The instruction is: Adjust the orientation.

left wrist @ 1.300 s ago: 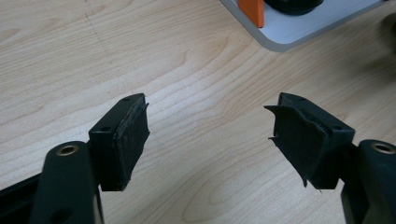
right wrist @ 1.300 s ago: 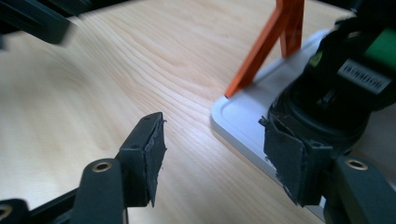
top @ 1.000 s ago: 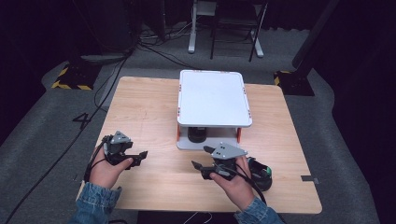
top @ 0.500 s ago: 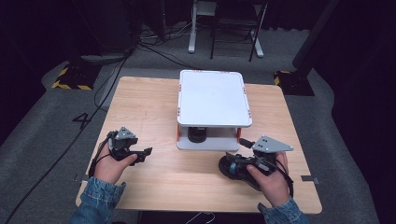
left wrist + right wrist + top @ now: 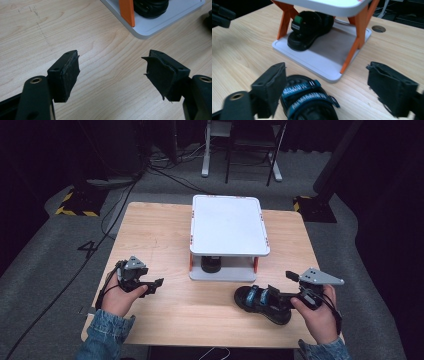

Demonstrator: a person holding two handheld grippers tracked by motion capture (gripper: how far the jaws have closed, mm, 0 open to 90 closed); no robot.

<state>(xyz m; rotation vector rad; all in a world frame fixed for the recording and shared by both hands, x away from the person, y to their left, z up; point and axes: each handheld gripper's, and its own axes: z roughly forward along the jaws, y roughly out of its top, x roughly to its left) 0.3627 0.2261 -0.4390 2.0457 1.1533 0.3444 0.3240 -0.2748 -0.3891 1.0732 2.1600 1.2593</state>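
A black sandal with blue straps (image 5: 260, 302) (image 5: 308, 101) lies on the table in front of the rack, toward the right. My right gripper (image 5: 285, 292) (image 5: 327, 75) is open at the sandal's right end, a jaw on either side of it, not closed on it. A second black sandal (image 5: 211, 263) (image 5: 309, 26) (image 5: 150, 5) sits on the lower shelf of the white rack (image 5: 227, 225). My left gripper (image 5: 154, 285) (image 5: 112, 65) is open above bare wood at the front left, with nothing between its jaws.
The rack has orange legs (image 5: 353, 50) (image 5: 127, 12) and a white base plate (image 5: 322, 63). A cable hole (image 5: 378, 28) is cut in the wooden table (image 5: 155, 235). Chair legs and cables lie on the floor behind.
My right gripper has moved right along the table's front, and the blue-strapped sandal now lies to its left. The left gripper has shifted slightly right.
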